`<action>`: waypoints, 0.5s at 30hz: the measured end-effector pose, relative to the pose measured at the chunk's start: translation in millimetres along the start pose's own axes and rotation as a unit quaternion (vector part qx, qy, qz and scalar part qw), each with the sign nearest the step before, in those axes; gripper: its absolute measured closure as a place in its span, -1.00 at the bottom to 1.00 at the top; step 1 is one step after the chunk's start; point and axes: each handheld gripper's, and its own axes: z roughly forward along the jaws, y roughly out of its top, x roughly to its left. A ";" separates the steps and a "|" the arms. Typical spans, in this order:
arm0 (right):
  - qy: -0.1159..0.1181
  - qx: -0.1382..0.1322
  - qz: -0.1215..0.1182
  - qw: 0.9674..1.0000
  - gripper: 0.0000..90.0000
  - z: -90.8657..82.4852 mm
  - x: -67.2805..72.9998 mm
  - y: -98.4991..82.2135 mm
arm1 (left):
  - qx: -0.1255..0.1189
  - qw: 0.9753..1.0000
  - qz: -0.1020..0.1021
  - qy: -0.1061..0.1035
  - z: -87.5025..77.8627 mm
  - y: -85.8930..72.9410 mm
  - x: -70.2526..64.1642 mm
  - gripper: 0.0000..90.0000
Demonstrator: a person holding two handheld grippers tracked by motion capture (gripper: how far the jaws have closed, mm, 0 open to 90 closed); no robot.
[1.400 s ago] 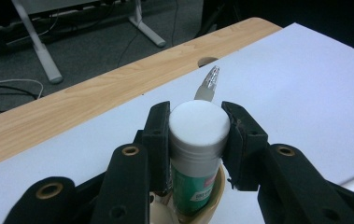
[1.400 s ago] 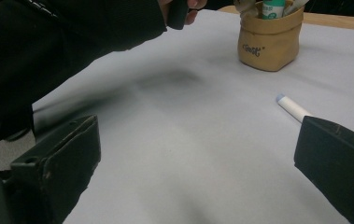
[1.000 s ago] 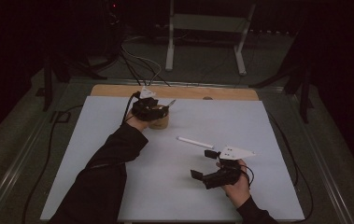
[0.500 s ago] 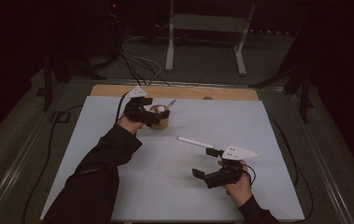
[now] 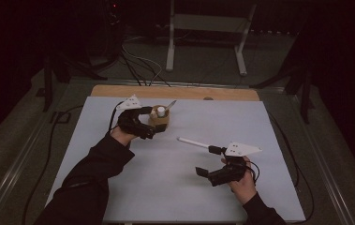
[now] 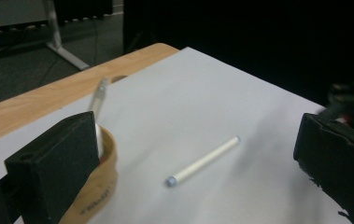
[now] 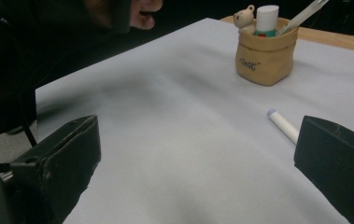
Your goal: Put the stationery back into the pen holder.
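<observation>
Since a second ago I've drawn my left gripper left off the tan pot; it now sits just beside it, jaws wide, empty. My right gripper, near right, is also open and empty. The white stick lies flat mid-sheet, running far-left to near-right, blue tip far-left. The pot holds a white tube.
</observation>
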 end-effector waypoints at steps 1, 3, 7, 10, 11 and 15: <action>-0.003 0.000 0.000 1.000 -0.99 -1.1 -1.1 1.1 | 0.001 1.000 0.001 -0.002 -0.9 -1.1 -1.9 -0.98; -0.003 -0.001 0.000 1.000 -0.99 -2.7 -3.1 2.6 | 0.003 1.000 0.004 -0.008 -3.0 -3.8 -6.2 -0.98; -0.006 -0.009 -0.006 1.000 -0.99 -6.8 -8.3 5.1 | 0.001 1.000 0.005 -0.019 -6.2 -10.4 -14.9 -0.98; -0.020 -0.020 -0.019 0.999 -0.99 -9.3 -11.0 6.1 | 0.002 1.000 0.004 -0.028 -7.5 -15.1 -20.1 -0.98; -0.024 -0.020 -0.021 0.999 -0.99 -10.2 -11.9 6.5 | 0.003 0.999 0.004 -0.032 -8.0 -16.4 -22.0 -0.98; -0.032 -0.017 -0.035 0.999 -0.99 -14.1 -14.9 10.0 | 0.000 0.999 0.009 -0.041 -11.6 -22.3 -29.4 -0.98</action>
